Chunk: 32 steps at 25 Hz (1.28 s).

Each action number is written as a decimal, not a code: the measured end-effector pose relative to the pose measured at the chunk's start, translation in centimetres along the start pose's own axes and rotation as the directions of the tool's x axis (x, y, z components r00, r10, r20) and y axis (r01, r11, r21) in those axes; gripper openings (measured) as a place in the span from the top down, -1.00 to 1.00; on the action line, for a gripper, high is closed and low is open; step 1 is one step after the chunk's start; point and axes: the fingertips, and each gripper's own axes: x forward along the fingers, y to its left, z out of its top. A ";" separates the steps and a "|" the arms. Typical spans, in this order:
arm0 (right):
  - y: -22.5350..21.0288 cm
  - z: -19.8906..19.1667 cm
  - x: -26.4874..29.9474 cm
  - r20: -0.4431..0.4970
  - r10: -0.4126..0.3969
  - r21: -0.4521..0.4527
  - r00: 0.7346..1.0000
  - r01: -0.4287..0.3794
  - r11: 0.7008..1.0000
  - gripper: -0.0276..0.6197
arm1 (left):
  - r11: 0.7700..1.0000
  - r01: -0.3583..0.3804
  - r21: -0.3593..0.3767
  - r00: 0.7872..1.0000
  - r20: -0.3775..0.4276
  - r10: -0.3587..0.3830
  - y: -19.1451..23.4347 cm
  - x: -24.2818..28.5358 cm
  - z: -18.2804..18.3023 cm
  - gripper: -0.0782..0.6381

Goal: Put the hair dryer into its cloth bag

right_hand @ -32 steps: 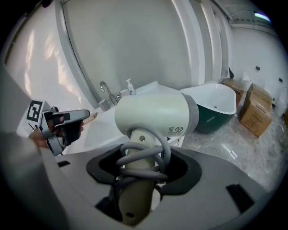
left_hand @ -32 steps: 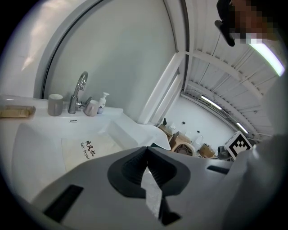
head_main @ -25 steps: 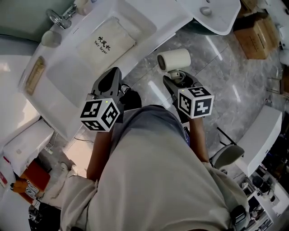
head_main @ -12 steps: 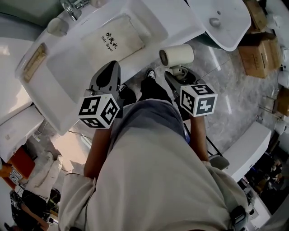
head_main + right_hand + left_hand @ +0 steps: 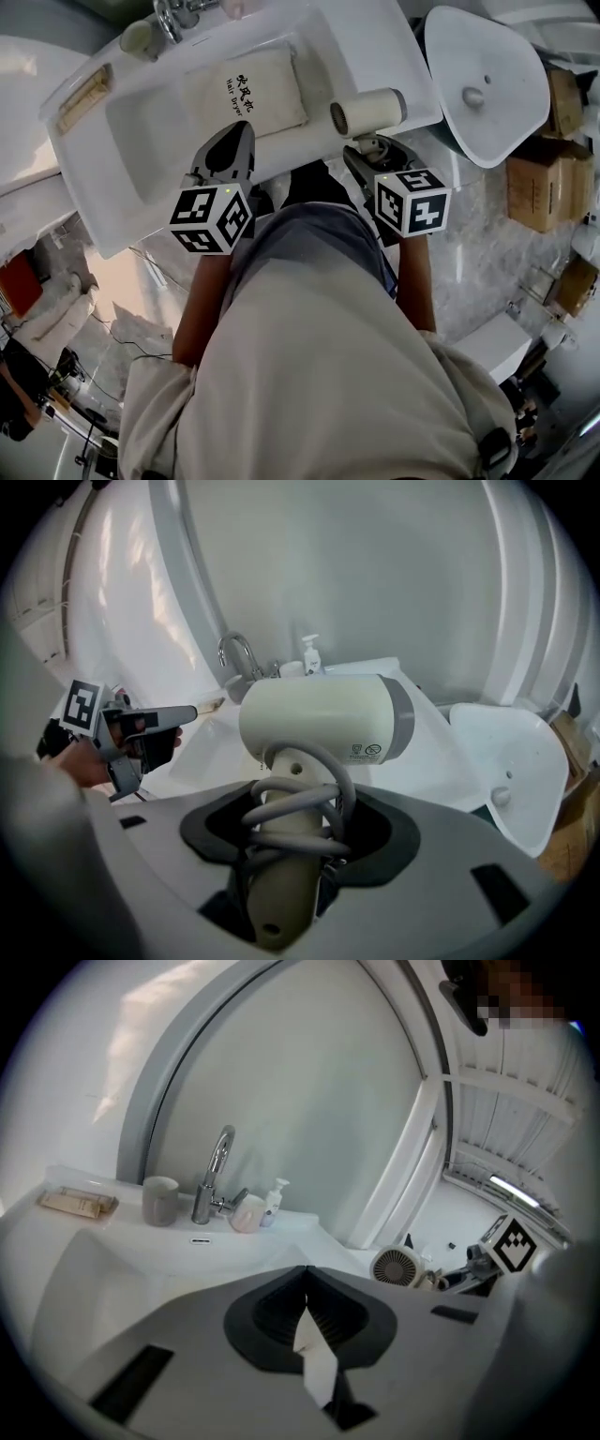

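Observation:
The cream cloth bag (image 5: 246, 89) with black print lies flat on the white sink counter (image 5: 150, 141), beside the basin. My right gripper (image 5: 368, 147) is shut on the handle of the white hair dryer (image 5: 368, 111), whose grey cord (image 5: 302, 803) is wound round that handle. The dryer's barrel (image 5: 323, 719) lies crosswise above the jaws, over the counter's near edge and to the right of the bag. My left gripper (image 5: 232, 142) is shut and empty, its tip just short of the bag's near end. The bag is hidden in the left gripper view.
A chrome faucet (image 5: 178, 14), a cup (image 5: 139, 39) and a soap bottle (image 5: 273, 1202) stand at the counter's back. A flat tan packet (image 5: 82, 97) lies at its left end. A loose white basin (image 5: 483, 84) and cardboard boxes (image 5: 539, 178) are on the floor at the right.
Both grippers have moved up to the sink counter. The dryer, earlier over the floor, now hangs at the counter's edge, and the left gripper's tip has come close to the bag.

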 end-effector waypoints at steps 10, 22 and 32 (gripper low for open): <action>-4.6 4.1 4.2 -0.093 0.162 -0.157 0.982 -0.175 0.972 0.13 | 0.985 -0.163 0.062 0.977 -0.130 0.170 0.6 7.3 -2.7 0.76; -7.7 5.6 8.2 -0.210 0.260 -0.245 0.943 -0.308 0.919 0.13 | 0.968 -0.239 0.083 0.923 -0.291 0.252 0.6 14.2 -7.8 0.69; -9.6 5.2 9.3 -0.278 0.288 -0.282 0.916 -0.364 0.887 0.13 | 0.934 -0.288 0.212 0.840 -0.413 0.352 0.8 18.6 -12.5 0.36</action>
